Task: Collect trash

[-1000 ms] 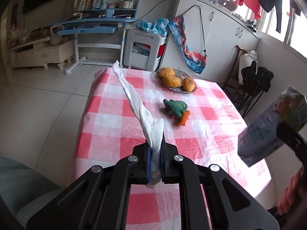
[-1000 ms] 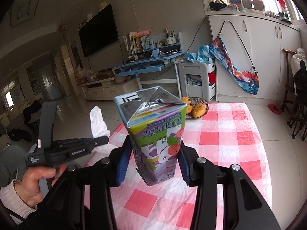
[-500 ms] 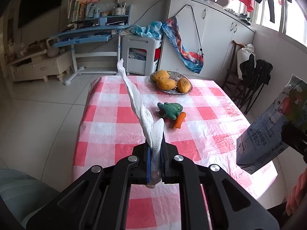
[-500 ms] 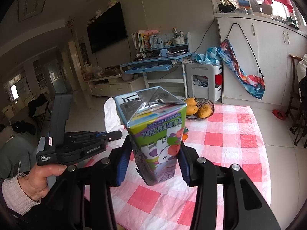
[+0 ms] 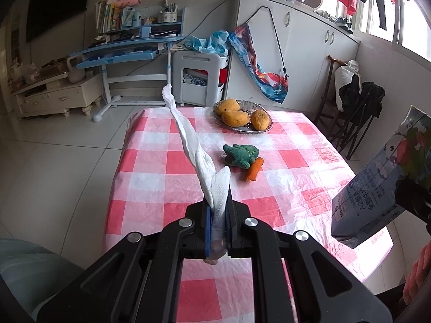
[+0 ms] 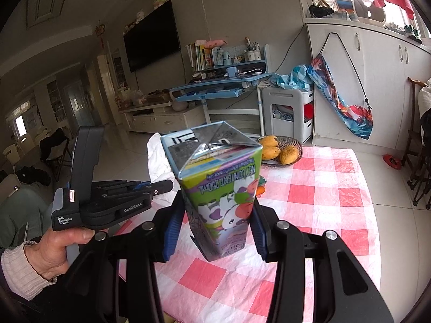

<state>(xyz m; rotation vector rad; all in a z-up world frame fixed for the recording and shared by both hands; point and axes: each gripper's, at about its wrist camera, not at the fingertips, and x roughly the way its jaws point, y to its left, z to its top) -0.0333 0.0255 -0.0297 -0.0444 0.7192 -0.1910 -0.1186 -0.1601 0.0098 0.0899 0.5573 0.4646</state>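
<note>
My left gripper [image 5: 218, 212] is shut on a crumpled white paper towel [image 5: 192, 145] that sticks up and away over the red-and-white checked table [image 5: 150, 167]. My right gripper [image 6: 215, 210] is shut on a colourful drink carton [image 6: 218, 183], held upside down above the table's near side. The same carton [image 5: 377, 191] shows at the right edge of the left wrist view. In the right wrist view the left gripper [image 6: 164, 187] is at the left, held by a hand [image 6: 54, 250], with the paper towel [image 6: 159, 158] behind it.
A green plush toy [image 5: 241, 154] and an orange plush carrot [image 5: 253, 171] lie mid-table. A metal bowl of mangoes [image 5: 242, 117] stands at the far end. Beyond are a blue desk [image 5: 126, 51], a white storage cart [image 5: 199, 72], white cabinets [image 5: 309, 53] and dark folding chairs [image 5: 358, 113] at the right.
Both views have shifted a little and the left gripper has rolled slightly. The paper towel and the carton remain gripped as before.
</note>
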